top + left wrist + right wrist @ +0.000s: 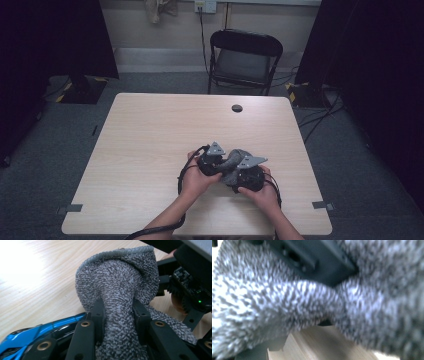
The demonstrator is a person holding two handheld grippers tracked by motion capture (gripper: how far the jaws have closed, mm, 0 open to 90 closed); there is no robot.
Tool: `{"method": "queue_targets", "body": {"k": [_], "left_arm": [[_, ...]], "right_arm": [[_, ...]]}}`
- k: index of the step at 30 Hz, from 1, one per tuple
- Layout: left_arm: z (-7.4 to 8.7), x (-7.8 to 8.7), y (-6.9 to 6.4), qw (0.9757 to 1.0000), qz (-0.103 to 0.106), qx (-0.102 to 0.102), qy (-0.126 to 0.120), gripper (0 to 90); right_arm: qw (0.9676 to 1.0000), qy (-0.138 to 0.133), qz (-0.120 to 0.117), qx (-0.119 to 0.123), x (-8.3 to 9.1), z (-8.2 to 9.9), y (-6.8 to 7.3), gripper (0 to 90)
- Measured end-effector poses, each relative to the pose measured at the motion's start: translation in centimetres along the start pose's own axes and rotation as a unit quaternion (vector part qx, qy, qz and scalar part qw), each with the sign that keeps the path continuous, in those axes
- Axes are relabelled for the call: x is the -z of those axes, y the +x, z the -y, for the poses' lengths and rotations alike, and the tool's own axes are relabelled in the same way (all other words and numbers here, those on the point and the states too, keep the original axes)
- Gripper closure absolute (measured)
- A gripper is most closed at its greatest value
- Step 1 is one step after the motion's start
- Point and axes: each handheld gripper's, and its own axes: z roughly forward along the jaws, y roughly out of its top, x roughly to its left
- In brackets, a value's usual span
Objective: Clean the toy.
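Note:
A grey knitted cloth [233, 161] is bunched up between my two grippers over the near middle of the wooden table [150, 150]. My left gripper [223, 164] is shut on it. In the left gripper view both black jaws pinch a narrow fold of the cloth [117, 277], which bulges above them with a hemmed edge on top. My right gripper [236, 173] sits against the cloth from the right, its body [192, 287] close behind the fold. The right gripper view is blurred by the cloth [287, 302] lying right over the lens, so its jaws are hidden.
A glossy blue part [37, 333] lies under my left jaw. A dark round hole [237, 108] is in the table's far side. A black folding chair [244, 60] stands beyond the table, with cables on the floor at the right.

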Motion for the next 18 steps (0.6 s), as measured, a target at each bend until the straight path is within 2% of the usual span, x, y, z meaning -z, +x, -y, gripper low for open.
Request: {"method": "queue_targets", "body": {"k": [3,8,18], "left_arm": [[0.25,-0.12,0.0,1.0,0.001,-0.001,-0.004,68.8],[0.52,-0.14,-0.04,0.9998,0.001,-0.02,-0.007,68.7],[0.4,-0.13,0.2,0.9998,0.005,-0.018,-0.005,68.8]], "right_arm": [[1.0,0.0,0.0,0.0,0.0,0.0,0.0,25.6],[1.0,0.0,0.0,0.0,0.0,0.0,0.0,25.6],[1.0,0.0,0.0,0.0,0.0,0.0,0.01,25.6]]}}
